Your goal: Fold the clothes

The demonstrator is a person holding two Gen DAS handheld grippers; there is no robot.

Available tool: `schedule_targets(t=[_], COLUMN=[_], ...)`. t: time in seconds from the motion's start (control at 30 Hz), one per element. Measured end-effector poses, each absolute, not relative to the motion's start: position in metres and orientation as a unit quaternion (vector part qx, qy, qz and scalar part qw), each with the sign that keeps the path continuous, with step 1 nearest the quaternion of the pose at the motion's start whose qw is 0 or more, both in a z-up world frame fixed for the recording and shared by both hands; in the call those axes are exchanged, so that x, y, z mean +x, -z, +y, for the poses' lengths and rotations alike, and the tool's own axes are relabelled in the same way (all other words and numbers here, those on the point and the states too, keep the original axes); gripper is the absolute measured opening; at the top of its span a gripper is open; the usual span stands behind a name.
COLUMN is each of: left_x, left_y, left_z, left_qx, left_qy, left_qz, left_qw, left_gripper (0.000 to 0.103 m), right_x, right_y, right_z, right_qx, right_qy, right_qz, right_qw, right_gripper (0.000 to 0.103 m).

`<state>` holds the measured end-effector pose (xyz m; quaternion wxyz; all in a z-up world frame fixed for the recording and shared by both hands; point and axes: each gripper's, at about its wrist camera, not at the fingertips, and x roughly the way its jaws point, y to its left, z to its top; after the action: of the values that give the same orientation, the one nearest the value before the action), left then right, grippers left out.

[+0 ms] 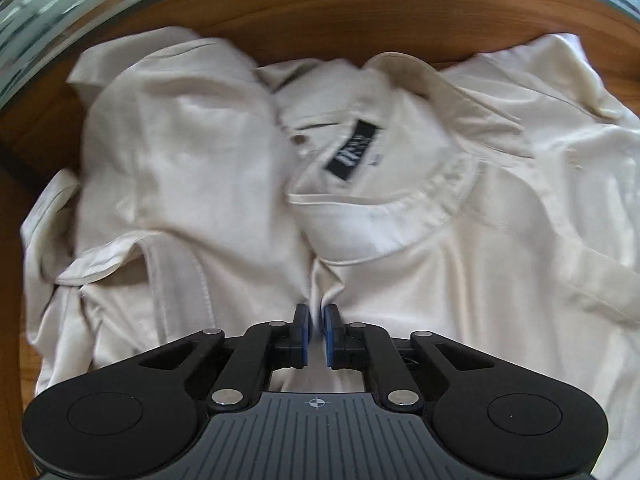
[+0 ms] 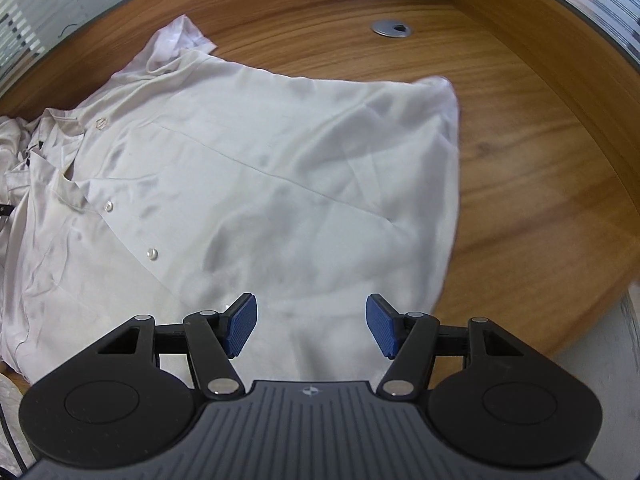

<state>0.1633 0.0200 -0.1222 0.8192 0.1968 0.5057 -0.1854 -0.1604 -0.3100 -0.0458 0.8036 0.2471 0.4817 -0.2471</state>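
Garment: cream button-up shirt (image 1: 400, 208), spread front-up over the wooden bench (image 1: 320, 28); collar toward 12 o'clock in the left wrist view.
Collar: open, with a black neck label (image 1: 352, 150) inside it, lettering blurred.
Left side of shirt: bunched sleeve (image 1: 180, 152) heaped at 10 o'clock from the left claw.
Left claw (image 1: 317, 334): blue pads nearly together, pinching a raised ridge of shirt fabric just below the collar opening.
Right claw (image 2: 311, 326): jaws spread wide, holding nothing, above the shirt's lower front panel.
Placket: two pearl buttons (image 2: 152, 254) visible at 10 o'clock from the right claw.
Right edge of shirt: hem ends at 1 o'clock; bare bench beyond.
Bench fitting: metal cable grommet (image 2: 392, 28) at 12 o'clock, well apart from the shirt.
Image quality: left wrist view slightly blurred.
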Motion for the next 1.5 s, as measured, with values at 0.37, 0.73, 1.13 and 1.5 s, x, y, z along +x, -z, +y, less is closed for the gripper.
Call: schedule_targets(t=[0.37, 0.73, 1.13, 1.5], left_x=[0.16, 0.069, 0.035, 0.024], left_y=[0.105, 0.092, 0.119, 0.12], left_z=[0.09, 0.144, 0.172, 0.152], left_qx=[0.092, 0.048, 0.085, 0.136], left_qy=[0.141, 0.195, 0.236, 0.274], left_qz=[0.527, 0.571, 0.579, 0.569], left_qw=[0.833, 0.796, 0.776, 0.763], left_gripper=[0.043, 0.065, 0.065, 0.048], right_x=[-0.175, -0.213, -0.245, -0.287], right_y=[0.051, 0.039, 0.043, 0.119], right_z=[-0.295, -0.276, -0.195, -0.133], right_qx=[0.25, 0.246, 0.195, 0.212], right_qy=[0.248, 0.222, 0.164, 0.172], right_qz=[0.48, 0.461, 0.454, 0.474], right_qw=[0.803, 0.823, 0.854, 0.837], right_gripper=[0.067, 0.067, 0.067, 0.068])
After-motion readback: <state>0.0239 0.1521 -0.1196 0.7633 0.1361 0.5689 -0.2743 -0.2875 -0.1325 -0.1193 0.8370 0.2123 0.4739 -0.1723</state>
